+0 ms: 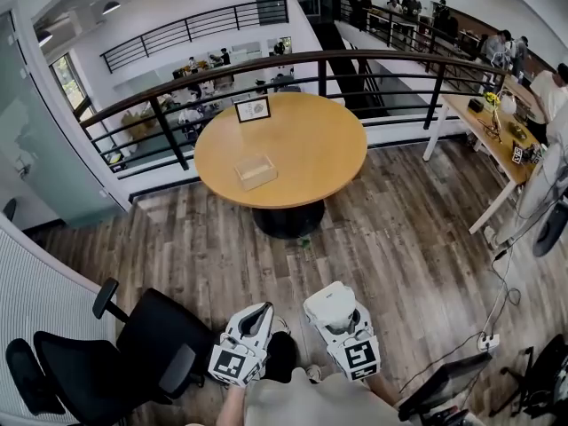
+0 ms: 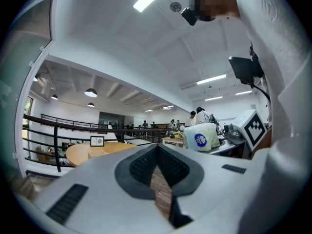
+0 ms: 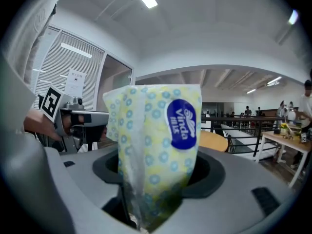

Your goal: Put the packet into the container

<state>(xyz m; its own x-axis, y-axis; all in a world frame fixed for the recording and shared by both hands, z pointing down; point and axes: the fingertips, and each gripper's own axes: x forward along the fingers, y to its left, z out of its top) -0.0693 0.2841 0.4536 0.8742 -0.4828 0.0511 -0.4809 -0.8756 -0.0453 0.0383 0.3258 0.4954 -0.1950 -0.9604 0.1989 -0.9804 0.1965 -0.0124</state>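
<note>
A tissue packet (image 3: 156, 130), pale yellow with blue dots and a blue label, stands upright between the jaws of my right gripper (image 3: 156, 172), which is shut on it. In the head view that gripper (image 1: 337, 319) is low and near my body, the packet (image 1: 327, 296) at its tip. My left gripper (image 1: 263, 311) hangs beside it, shut and holding nothing; its fingertips (image 2: 157, 147) meet. The container (image 1: 255, 171), a shallow tan box, lies on the round wooden table (image 1: 328, 149), well ahead of both grippers. It also shows in the left gripper view, container (image 2: 97, 153).
A small framed picture (image 1: 252, 109) stands at the table's far edge. A black office chair (image 1: 133, 344) is at my left. A dark railing (image 1: 266, 69) runs behind the table. A long desk (image 1: 493, 136) with people is at the right, and cables (image 1: 497, 318) lie on the wooden floor.
</note>
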